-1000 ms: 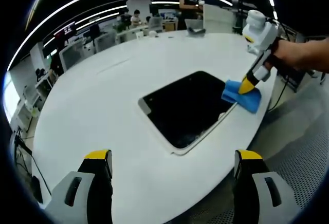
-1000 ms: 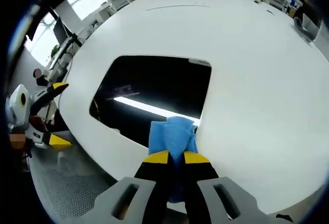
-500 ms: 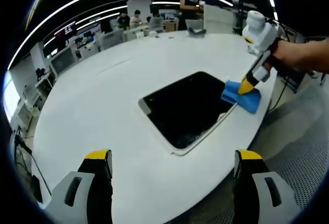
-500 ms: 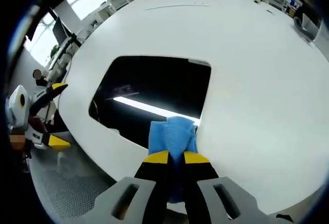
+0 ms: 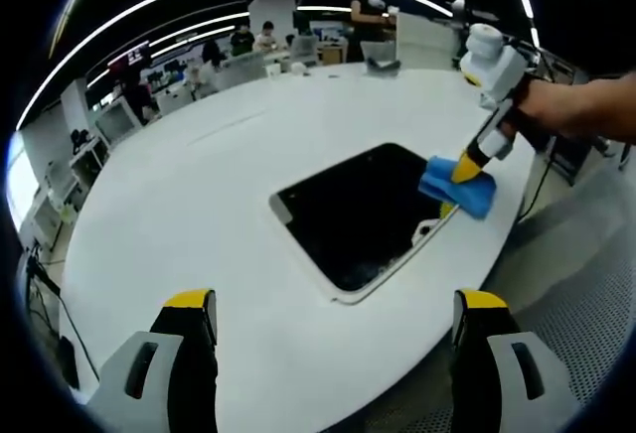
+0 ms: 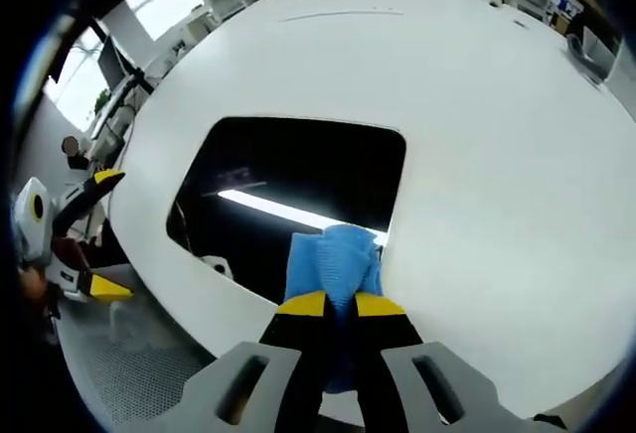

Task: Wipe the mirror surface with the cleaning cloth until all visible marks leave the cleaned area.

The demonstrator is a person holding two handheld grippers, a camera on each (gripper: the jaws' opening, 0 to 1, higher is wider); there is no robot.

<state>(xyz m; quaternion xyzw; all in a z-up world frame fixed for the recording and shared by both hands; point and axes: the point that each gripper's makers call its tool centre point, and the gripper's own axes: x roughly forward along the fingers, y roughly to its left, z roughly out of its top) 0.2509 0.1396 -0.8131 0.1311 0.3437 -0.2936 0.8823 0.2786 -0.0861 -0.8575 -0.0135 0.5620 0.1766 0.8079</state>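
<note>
White tabletop (image 5: 199,205) carried the mirror (image 5: 363,210) near its edge; right gripper (image 6: 341,303) clamped the blue cloth (image 6: 334,260) at the mirror's corner, left gripper (image 5: 333,304) spread wide.

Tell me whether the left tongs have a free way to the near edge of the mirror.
Probably yes. The left tongs hang open over bare white table, nothing between them and the mirror; the right tongs press the blue cloth at its far corner.

The blue cleaning cloth (image 6: 334,259) covers one corner of the mirror (image 6: 298,195), and the right gripper (image 6: 340,306) hides the cloth's near end. Marks on the glass are perhaps too faint to judge.
</note>
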